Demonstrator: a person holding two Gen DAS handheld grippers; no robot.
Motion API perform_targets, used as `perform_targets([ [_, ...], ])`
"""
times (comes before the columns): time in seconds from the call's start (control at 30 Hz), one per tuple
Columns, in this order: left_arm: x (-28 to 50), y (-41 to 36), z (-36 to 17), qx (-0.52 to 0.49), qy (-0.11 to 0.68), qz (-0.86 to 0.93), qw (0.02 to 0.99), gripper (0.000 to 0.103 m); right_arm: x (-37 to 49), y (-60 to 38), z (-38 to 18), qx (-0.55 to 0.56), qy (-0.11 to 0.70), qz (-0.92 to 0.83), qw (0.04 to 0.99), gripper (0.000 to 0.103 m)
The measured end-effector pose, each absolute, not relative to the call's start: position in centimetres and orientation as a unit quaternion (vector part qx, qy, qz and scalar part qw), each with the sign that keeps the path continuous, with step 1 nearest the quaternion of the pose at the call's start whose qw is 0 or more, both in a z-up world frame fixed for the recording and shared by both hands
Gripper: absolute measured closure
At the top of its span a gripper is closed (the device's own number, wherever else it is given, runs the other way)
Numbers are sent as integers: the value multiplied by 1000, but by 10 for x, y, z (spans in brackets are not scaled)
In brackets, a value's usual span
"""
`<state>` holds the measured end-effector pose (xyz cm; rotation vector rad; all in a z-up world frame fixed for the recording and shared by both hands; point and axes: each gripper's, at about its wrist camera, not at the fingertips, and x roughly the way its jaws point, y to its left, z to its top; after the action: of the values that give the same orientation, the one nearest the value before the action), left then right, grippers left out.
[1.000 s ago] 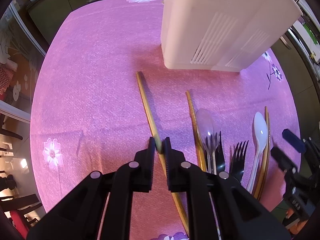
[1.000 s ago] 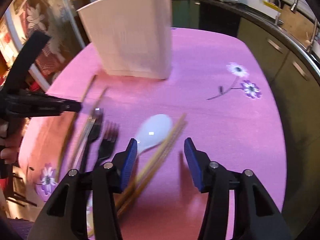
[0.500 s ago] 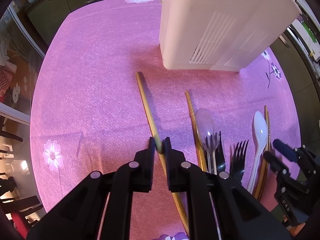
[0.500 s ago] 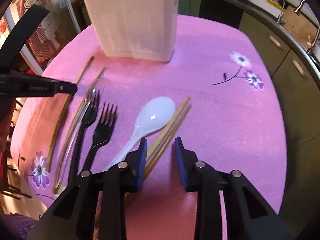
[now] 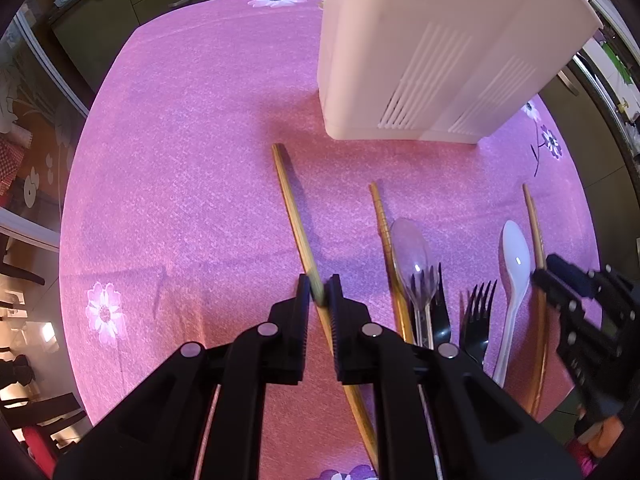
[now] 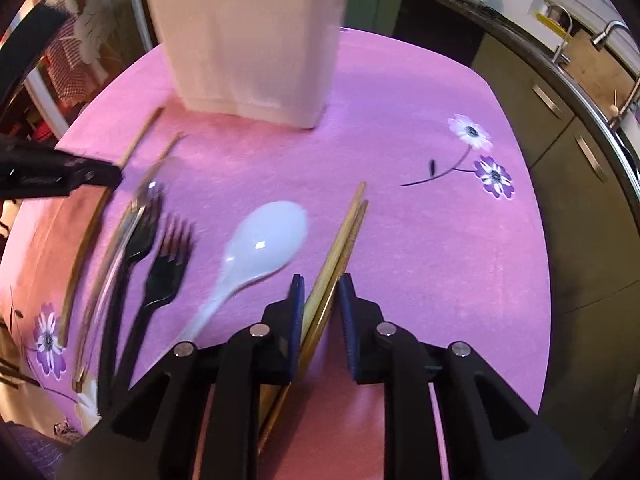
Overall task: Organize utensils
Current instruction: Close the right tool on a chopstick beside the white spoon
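My left gripper [image 5: 319, 290] is shut on a single wooden chopstick [image 5: 292, 204] that lies on the pink tablecloth. My right gripper [image 6: 322, 294] has its blue pads on either side of a pair of wooden chopsticks [image 6: 346, 226], nearly closed with a small gap still showing on the right. It also shows in the left wrist view [image 5: 560, 276]. A white utensil holder [image 5: 432, 48] stands at the back, also in the right wrist view [image 6: 252, 32].
Between the grippers lie another chopstick [image 5: 382, 220], a clear plastic spoon [image 5: 412, 256], two black forks [image 6: 168, 264] and a white spoon [image 6: 264, 240]. Kitchen cabinets and a counter [image 6: 568, 92] surround the table [image 6: 440, 260].
My right gripper has moved forward over the chopstick pair and closed its jaws from wide open to nearly shut around them. The left gripper has not moved.
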<state>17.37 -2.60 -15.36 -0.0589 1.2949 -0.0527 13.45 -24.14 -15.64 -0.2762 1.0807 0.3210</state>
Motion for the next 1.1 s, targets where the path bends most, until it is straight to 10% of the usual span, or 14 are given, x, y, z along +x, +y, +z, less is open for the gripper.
perform_targets([
  [1.1,174,-35,-153,-11,600,-28,800,94,164,-246,-164,-83,545,149,821,82],
])
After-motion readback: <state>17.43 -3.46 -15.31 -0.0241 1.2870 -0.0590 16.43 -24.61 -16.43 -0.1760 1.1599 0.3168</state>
